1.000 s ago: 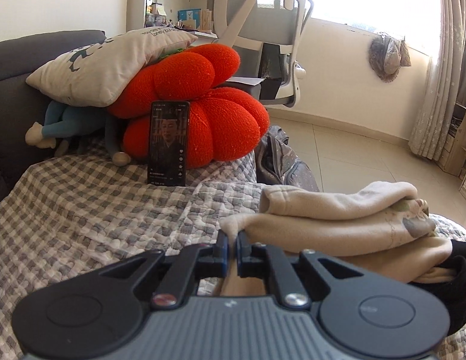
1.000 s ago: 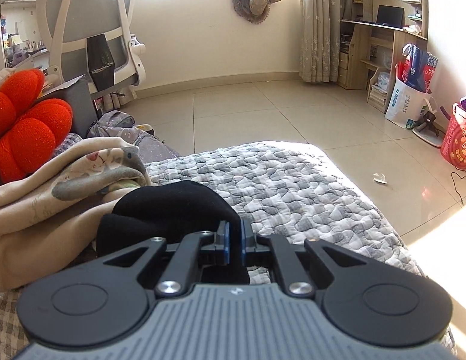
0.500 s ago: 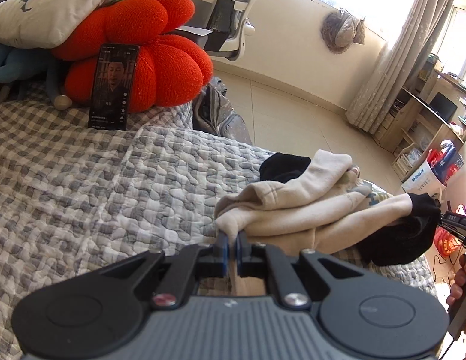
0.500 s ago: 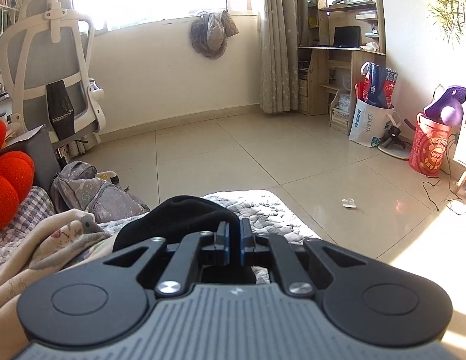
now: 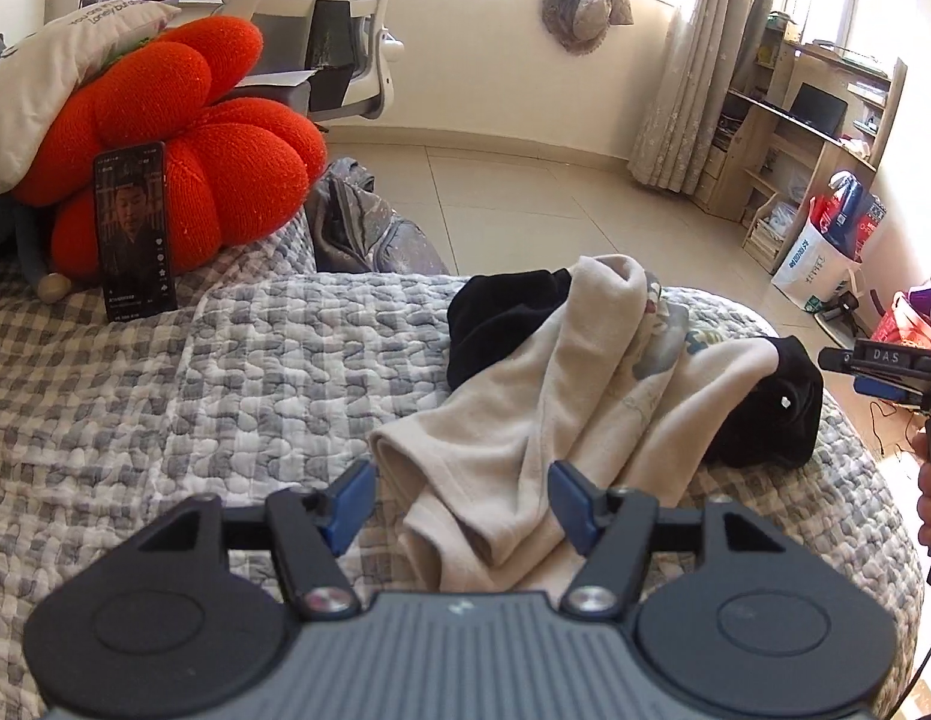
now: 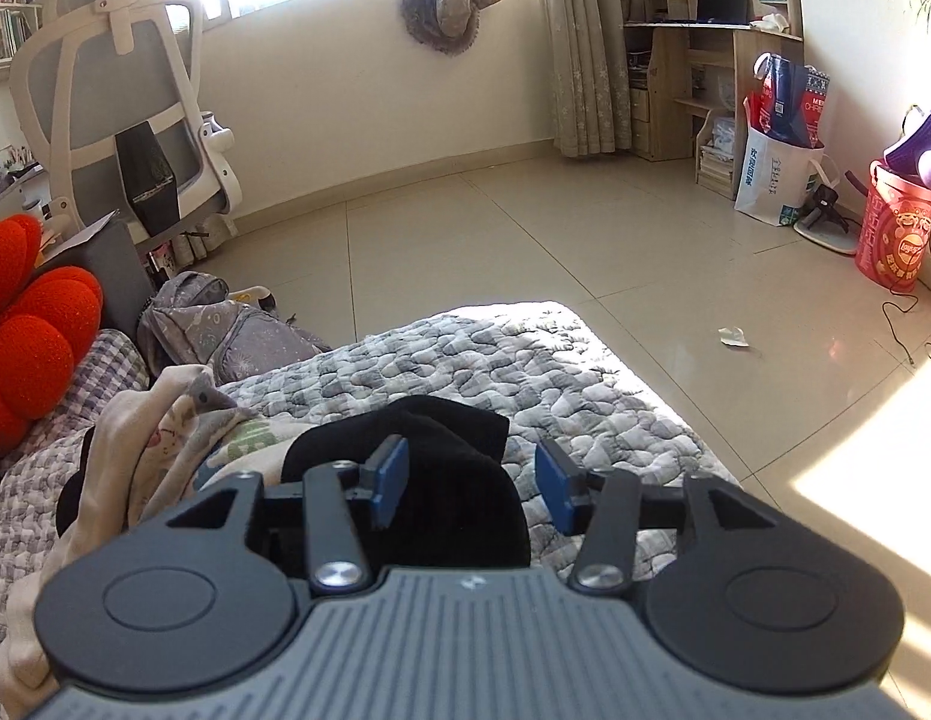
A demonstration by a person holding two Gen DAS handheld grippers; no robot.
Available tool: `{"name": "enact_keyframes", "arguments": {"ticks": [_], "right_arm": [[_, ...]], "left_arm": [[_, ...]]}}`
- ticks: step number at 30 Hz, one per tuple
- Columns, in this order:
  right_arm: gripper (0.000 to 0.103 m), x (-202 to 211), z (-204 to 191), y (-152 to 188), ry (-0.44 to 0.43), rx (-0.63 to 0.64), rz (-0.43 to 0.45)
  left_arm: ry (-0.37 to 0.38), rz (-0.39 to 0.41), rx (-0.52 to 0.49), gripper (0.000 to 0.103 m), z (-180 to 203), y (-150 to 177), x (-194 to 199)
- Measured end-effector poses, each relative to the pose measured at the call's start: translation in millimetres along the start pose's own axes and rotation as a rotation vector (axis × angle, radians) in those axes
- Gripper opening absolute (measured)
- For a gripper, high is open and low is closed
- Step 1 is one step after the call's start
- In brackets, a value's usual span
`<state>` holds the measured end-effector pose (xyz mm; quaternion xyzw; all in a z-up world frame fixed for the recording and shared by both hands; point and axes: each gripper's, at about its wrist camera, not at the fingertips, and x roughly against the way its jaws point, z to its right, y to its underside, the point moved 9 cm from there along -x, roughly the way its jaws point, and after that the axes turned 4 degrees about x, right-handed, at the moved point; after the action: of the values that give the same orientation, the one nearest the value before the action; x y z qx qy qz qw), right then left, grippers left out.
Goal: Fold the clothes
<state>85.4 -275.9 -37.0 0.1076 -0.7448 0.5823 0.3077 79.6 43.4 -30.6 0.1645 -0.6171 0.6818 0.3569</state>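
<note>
Letting go: left gripper (image 5: 459, 495) and right gripper (image 6: 471, 480) just opening wide, holding nothing. Dropping the soft cream sweatshirt with black cuffs (image 5: 561, 396) in a heap on the grey quilted bed cover (image 5: 261, 384), likely for a fresh grab.

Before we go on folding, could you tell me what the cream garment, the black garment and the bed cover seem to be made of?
The cream garment looks like soft matte fleece or cotton knit: thick, rounded folds. The black garment seems a matte knit; its weave is too dark to tell. The bed cover looks like quilted cotton, puckered by stitching.
</note>
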Motion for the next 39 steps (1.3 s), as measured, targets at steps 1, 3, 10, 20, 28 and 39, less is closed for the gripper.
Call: {"name": "enact_keyframes", "arguments": {"ticks": [1,3,10,20,28,39], "right_arm": [[0.067,1.5,-0.7,-0.4,-0.020,-0.010,-0.002],[0.067,0.8,-4.0,0.2,-0.053,-0.026,-0.021],[0.067,-12.8,-13.2,12.1,-0.116,-0.085,-0.097],[0.065,-40.9,-28.6,39.0,-0.178,-0.173,-0.211],[0.014,-36.4,-33.0,24.2,-0.086,-0.102,-0.099],[0.012,-20.2,-47.7,-15.5,-0.076,-0.042,0.082]], "left_arm": [[-0.002,0.008,-0.005,0.068,2.7,-4.8,-4.8],[-0.010,0.016,-0.028,0.070,9.8,-12.2,-18.2],[0.040,0.009,-0.044,0.070,43.3,-24.0,-69.0],[0.048,0.013,0.025,0.011,52.4,-22.5,-114.1],[-0.075,0.140,0.081,0.003,32.0,-36.1,-88.0],[-0.243,0.257,0.189,0.003,-35.7,-52.4,-44.4]]}}
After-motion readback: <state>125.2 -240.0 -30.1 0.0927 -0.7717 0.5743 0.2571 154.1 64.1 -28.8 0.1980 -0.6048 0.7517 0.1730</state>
